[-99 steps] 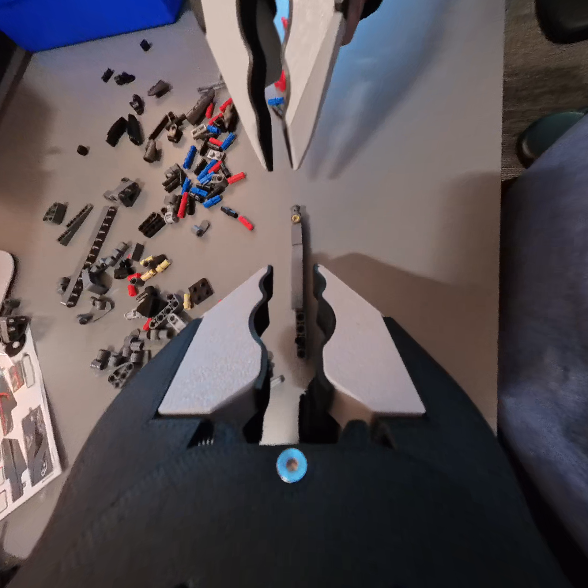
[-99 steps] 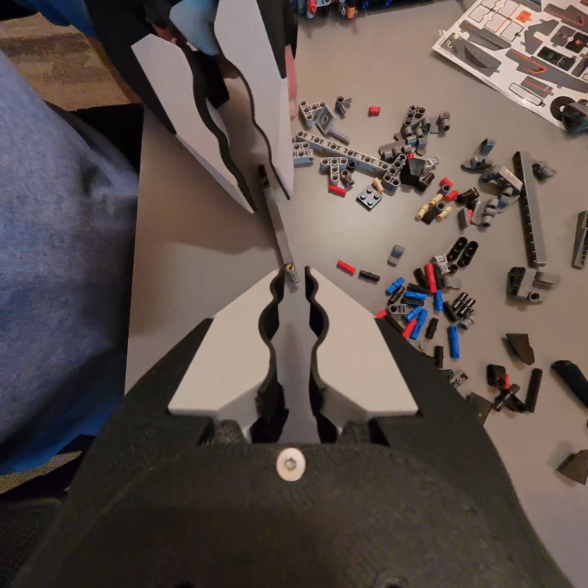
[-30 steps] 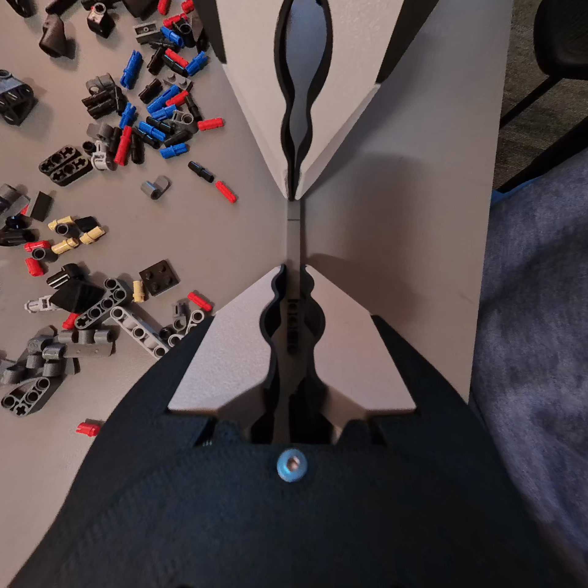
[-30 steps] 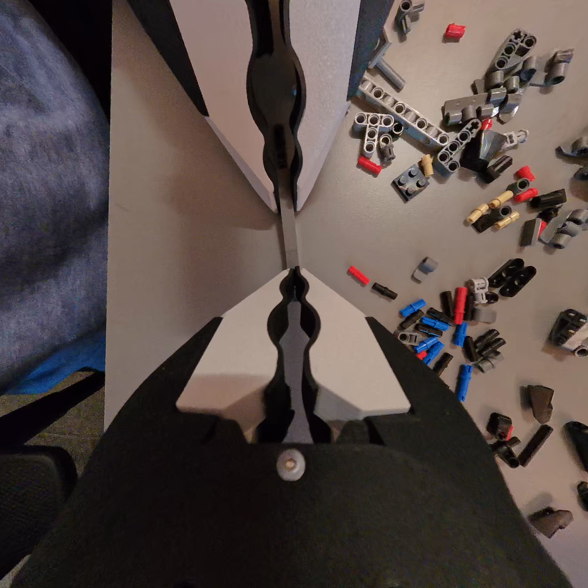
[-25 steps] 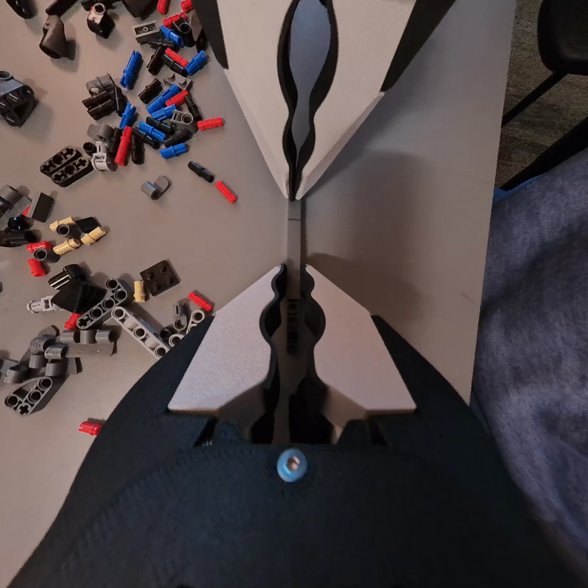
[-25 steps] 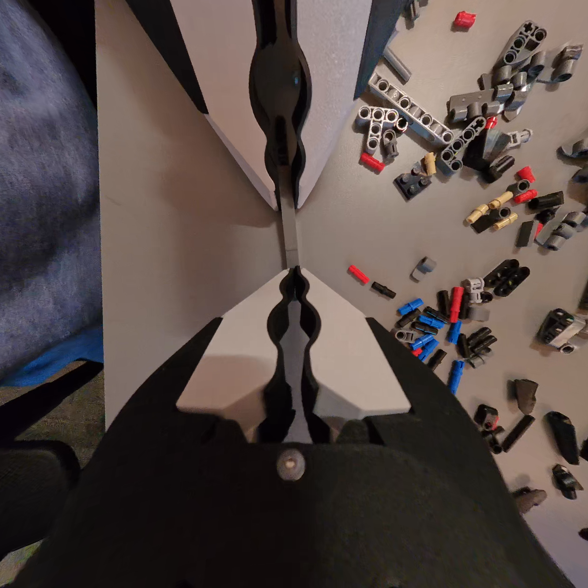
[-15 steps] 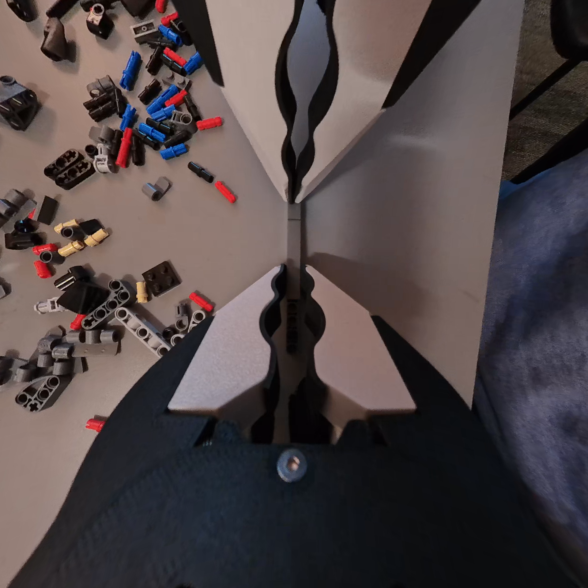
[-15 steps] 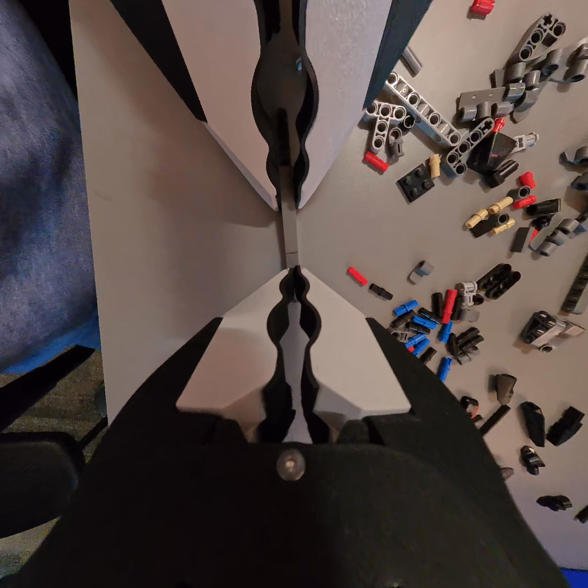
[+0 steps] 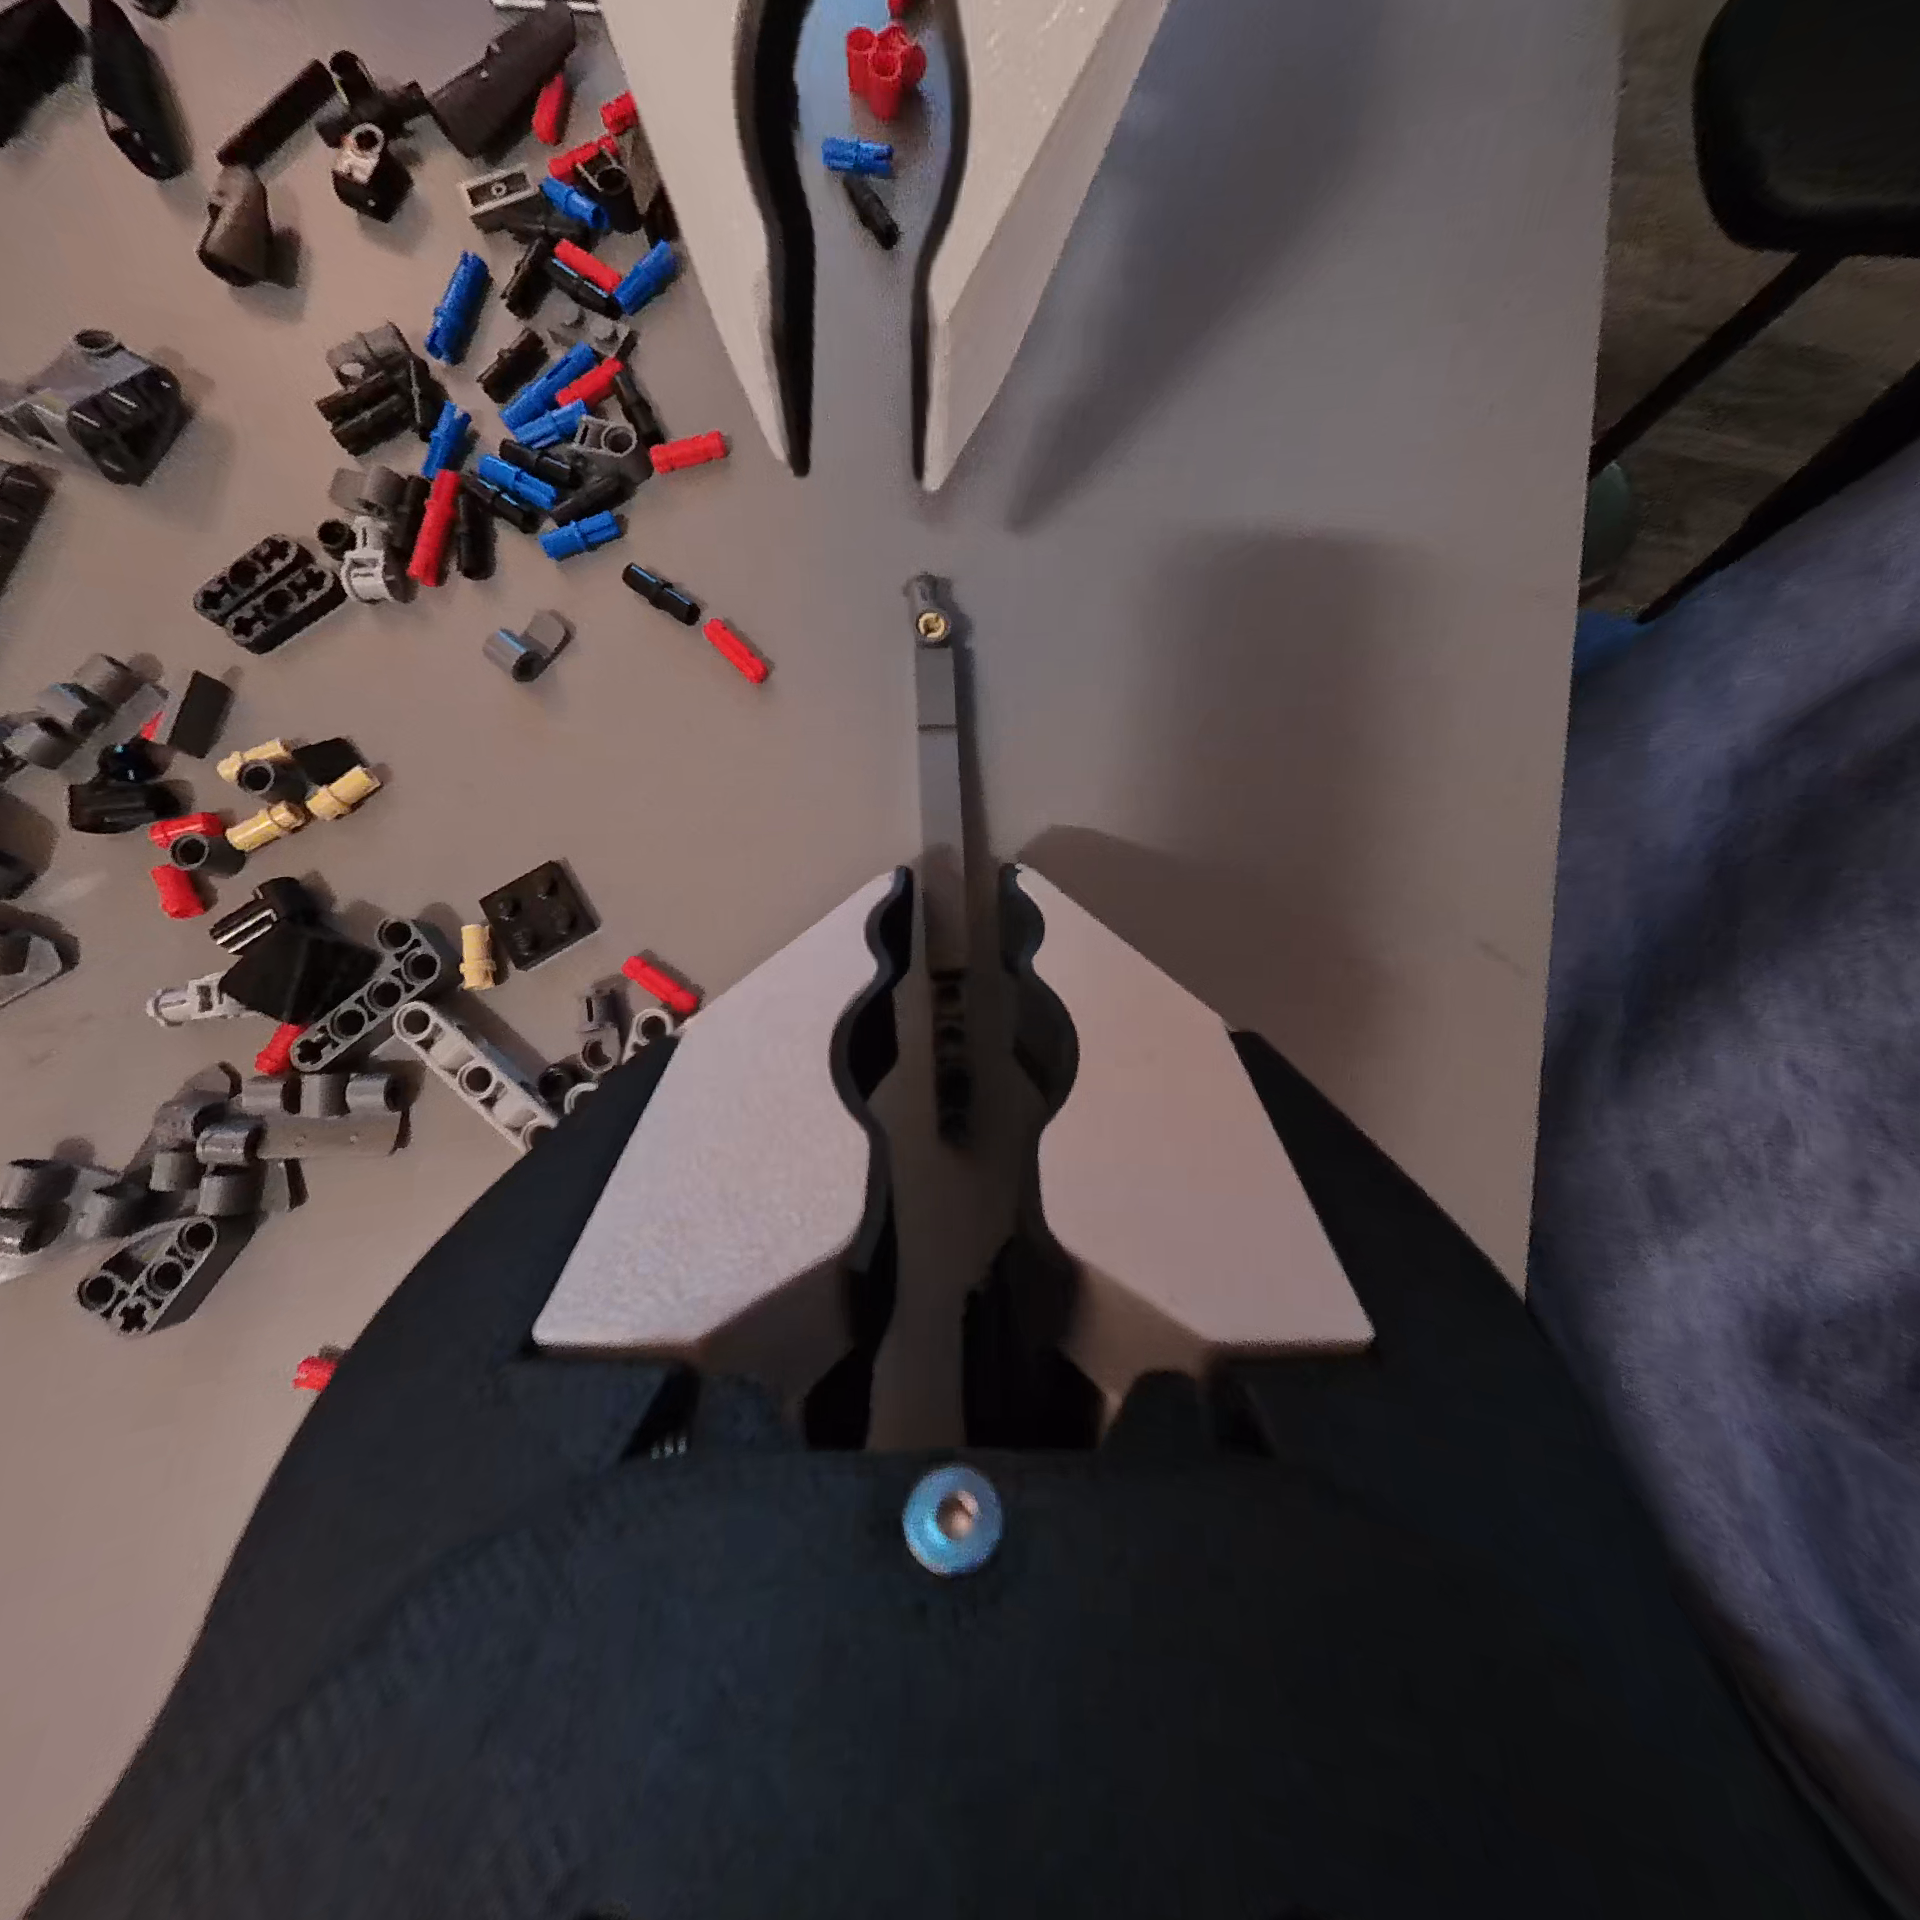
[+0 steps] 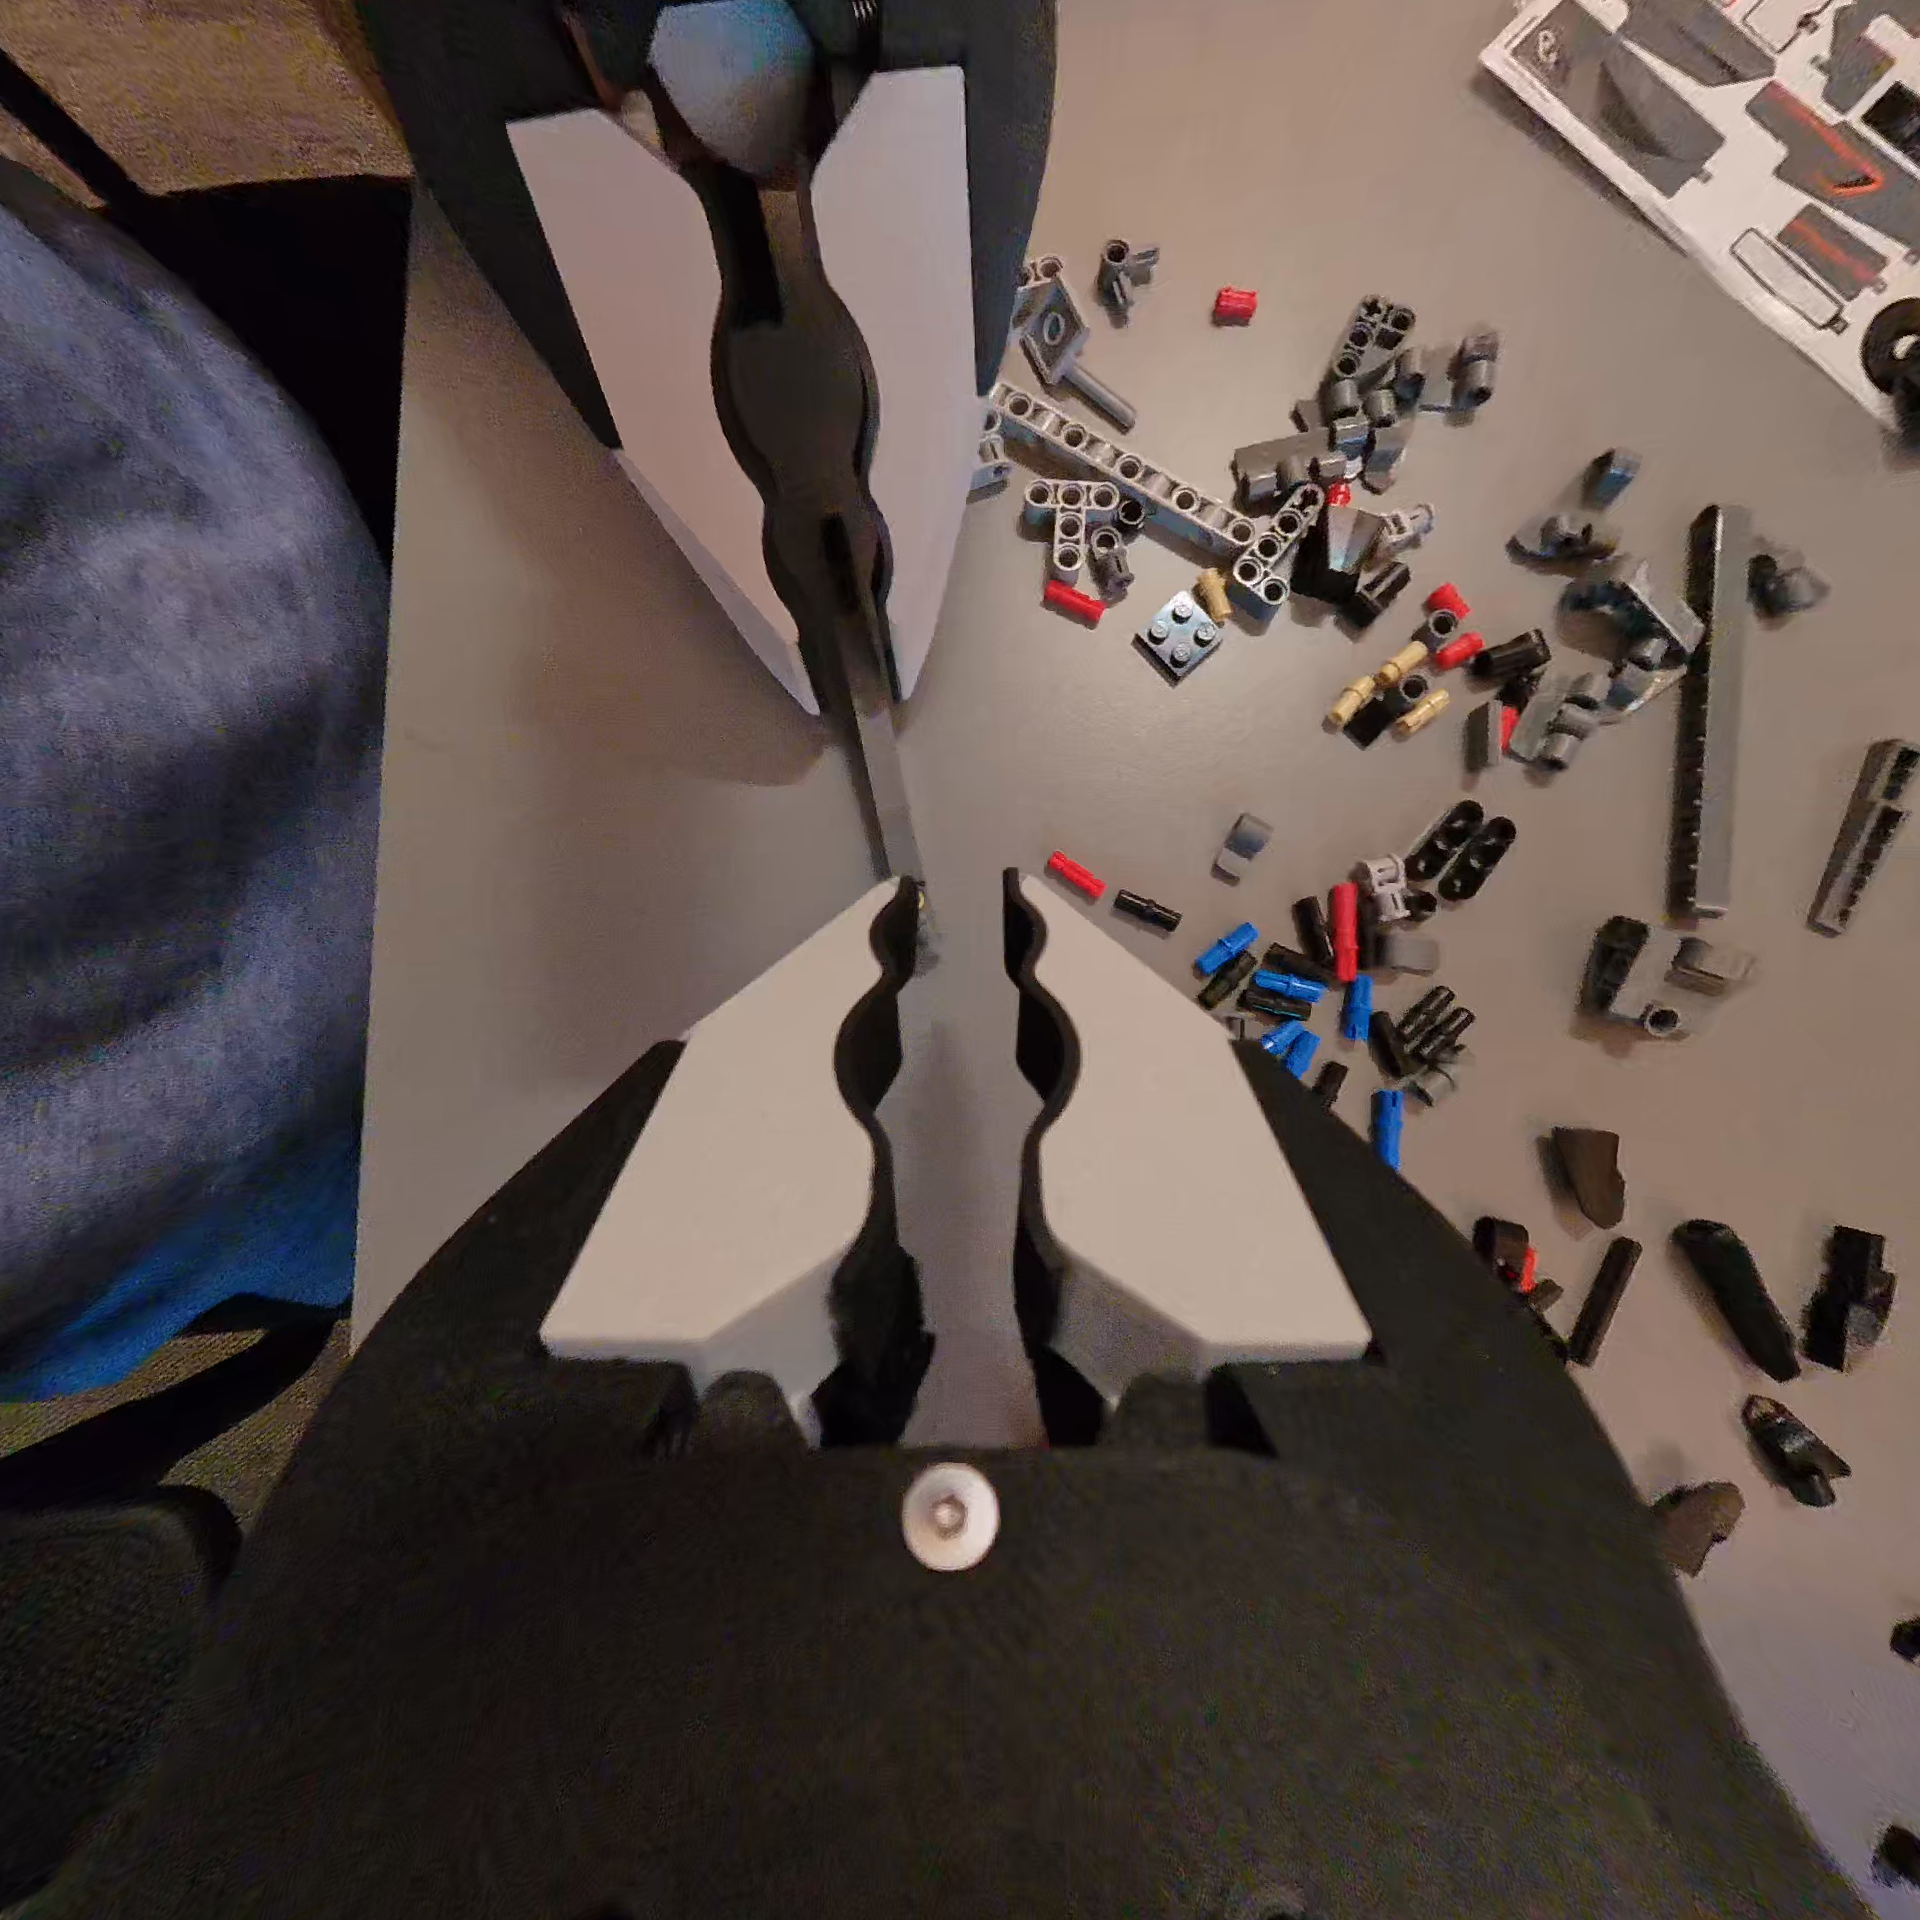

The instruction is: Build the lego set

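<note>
My left fingers (image 9: 951, 878) pinch a grey beam (image 9: 943, 748) over the worktop (image 9: 1299, 644); my right fingers (image 10: 956, 883) stand parted at its pinned tip. Next I'd fetch another part.

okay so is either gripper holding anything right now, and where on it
The left gripper holds the long grey beam by its near end; the right gripper is open, holding nothing.

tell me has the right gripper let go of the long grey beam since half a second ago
Yes. The right gripper now stands open, drawn back off the long grey beam's tan-pinned tip, while the left gripper holds the other end.
</note>
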Motion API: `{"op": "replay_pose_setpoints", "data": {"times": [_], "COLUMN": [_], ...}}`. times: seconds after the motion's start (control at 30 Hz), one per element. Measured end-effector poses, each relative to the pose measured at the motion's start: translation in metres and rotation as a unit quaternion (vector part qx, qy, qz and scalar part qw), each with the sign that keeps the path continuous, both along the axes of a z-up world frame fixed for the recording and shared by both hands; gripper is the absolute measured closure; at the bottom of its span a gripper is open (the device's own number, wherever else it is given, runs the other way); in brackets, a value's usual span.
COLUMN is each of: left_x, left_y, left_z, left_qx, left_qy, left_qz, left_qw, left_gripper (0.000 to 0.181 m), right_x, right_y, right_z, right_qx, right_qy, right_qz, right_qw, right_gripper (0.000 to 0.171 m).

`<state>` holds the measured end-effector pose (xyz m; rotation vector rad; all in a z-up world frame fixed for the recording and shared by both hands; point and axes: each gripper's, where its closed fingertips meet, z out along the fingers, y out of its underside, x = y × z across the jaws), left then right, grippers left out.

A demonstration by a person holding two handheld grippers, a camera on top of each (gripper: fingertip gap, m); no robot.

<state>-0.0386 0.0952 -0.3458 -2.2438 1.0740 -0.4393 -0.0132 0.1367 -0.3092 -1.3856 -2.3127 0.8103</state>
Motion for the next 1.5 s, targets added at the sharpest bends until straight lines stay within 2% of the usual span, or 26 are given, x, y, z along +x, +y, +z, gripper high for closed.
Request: {"op": "replay_pose_setpoints", "data": {"times": [0.03, 0.27, 0.57, 0.83, 1.5], "left_x": [0.000, 0.000, 0.004, 0.002, 0.000], "left_y": [0.000, 0.000, -0.004, -0.002, 0.021], "left_z": [0.002, 0.010, 0.002, -0.003, -0.005], "left_qx": [0.005, 0.025, 0.031, 0.036, 0.076], "left_qy": [-0.004, -0.016, 0.007, 0.020, 0.048], "left_qz": [0.002, -0.002, -0.021, -0.024, 0.006], "left_qw": [1.000, 1.000, 0.999, 0.999, 0.996], "left_gripper": [0.165, 0.161, 0.161, 0.175, 0.175], "right_x": [0.000, -0.005, -0.018, -0.020, -0.014], "right_y": [0.000, 0.000, 0.000, 0.003, 0.025], "right_z": [0.001, 0.007, 0.003, 0.015, 0.009], "right_qx": [0.001, -0.029, -0.062, -0.088, -0.073], "right_qy": [0.006, 0.049, 0.095, 0.142, 0.160], "right_qz": [0.001, 0.013, 0.027, 0.022, -0.011], "right_qw": [1.000, 0.998, 0.993, 0.986, 0.984], "right_gripper": [0.157, 0.157, 0.158, 0.160, 0.160]}}
